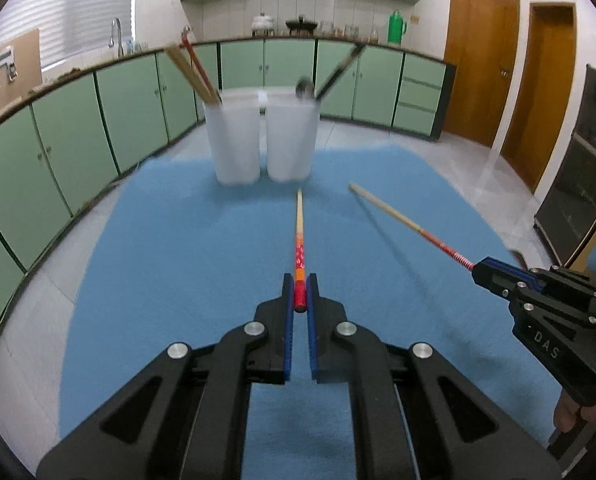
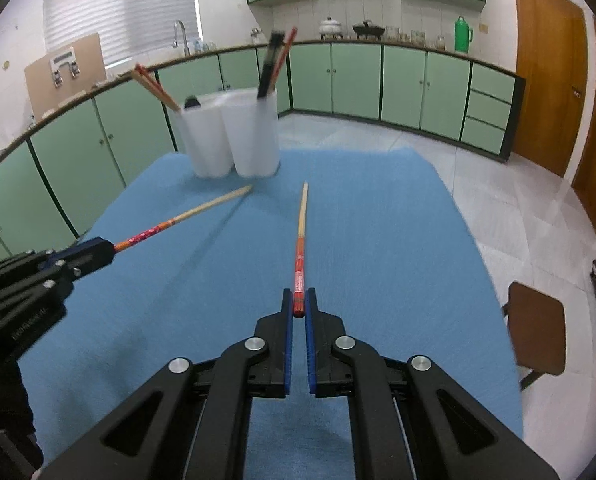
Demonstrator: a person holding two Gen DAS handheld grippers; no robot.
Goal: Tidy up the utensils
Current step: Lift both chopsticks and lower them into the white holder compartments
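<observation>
Your left claw [image 1: 300,294] was clamped on the red end of one chopstick [image 1: 299,236], and your right claw [image 2: 299,304] gripped another chopstick [image 2: 300,240] likewise. Both sticks pointed over the blue-covered counter [image 1: 178,260] toward two white holders [image 1: 264,140] that held more utensils.

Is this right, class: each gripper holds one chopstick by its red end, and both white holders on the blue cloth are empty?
Not quite. The left gripper and right gripper hold a chopstick each, but the white holders already contain chopsticks and a spoon, as the left wrist view shows.
</observation>
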